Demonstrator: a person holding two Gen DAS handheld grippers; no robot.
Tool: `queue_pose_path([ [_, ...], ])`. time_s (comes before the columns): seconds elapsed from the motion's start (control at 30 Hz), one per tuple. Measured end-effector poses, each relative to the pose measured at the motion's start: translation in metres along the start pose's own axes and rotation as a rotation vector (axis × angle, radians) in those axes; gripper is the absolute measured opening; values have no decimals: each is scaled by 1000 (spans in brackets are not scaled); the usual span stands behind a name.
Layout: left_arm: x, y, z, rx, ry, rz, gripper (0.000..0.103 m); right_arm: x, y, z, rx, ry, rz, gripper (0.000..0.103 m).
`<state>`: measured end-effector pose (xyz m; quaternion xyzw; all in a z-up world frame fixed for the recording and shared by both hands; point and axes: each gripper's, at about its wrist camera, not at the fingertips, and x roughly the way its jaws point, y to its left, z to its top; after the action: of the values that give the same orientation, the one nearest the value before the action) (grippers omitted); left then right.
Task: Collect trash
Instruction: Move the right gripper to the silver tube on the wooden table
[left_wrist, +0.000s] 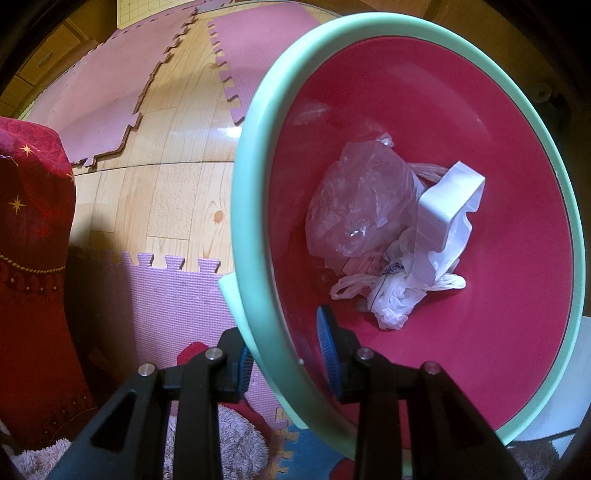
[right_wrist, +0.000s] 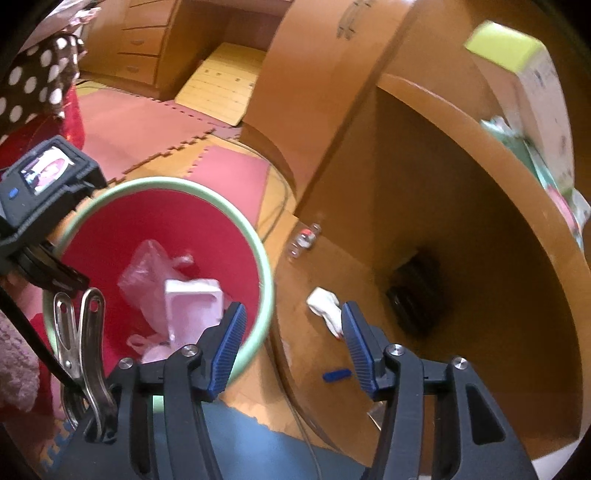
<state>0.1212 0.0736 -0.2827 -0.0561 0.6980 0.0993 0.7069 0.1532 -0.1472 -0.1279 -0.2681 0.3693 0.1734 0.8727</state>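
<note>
A red bin with a mint-green rim (left_wrist: 255, 122) is held tilted by my left gripper (left_wrist: 286, 354), whose two jaws are shut on the rim, one outside and one inside. Inside lie a clear plastic bag (left_wrist: 358, 206), a white plastic tray (left_wrist: 450, 206) and crumpled white bags (left_wrist: 395, 291). In the right wrist view the bin (right_wrist: 266, 266) is at left. My right gripper (right_wrist: 293, 347) is open and empty above the wooden desk base. A crumpled white tissue (right_wrist: 325, 306) and a small blue piece (right_wrist: 336, 375) lie between its fingers' line on the wood.
A small clear bottle (right_wrist: 304, 240) lies on the wooden ledge. A curved wooden desk (right_wrist: 480, 206) with boxes (right_wrist: 532, 81) on top stands at right. Pink foam mats (left_wrist: 110, 92) cover the wood floor. Red cloth (left_wrist: 33, 258) hangs at left. A metal clip (right_wrist: 79, 347) hangs by the bin.
</note>
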Motion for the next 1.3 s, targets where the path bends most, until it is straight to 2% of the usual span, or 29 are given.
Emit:
queue_pose_path([
  [0.33, 1, -2, -1, -1, 1, -2, 33, 11, -31, -31, 161, 74, -63, 54],
  [0.77, 2, 0, -3, -2, 2, -6, 34, 19, -60, -83, 186, 174, -159, 55],
  [1.3, 2, 2, -3, -1, 2, -7, 34, 41, -100, -147, 150, 294, -225, 55],
])
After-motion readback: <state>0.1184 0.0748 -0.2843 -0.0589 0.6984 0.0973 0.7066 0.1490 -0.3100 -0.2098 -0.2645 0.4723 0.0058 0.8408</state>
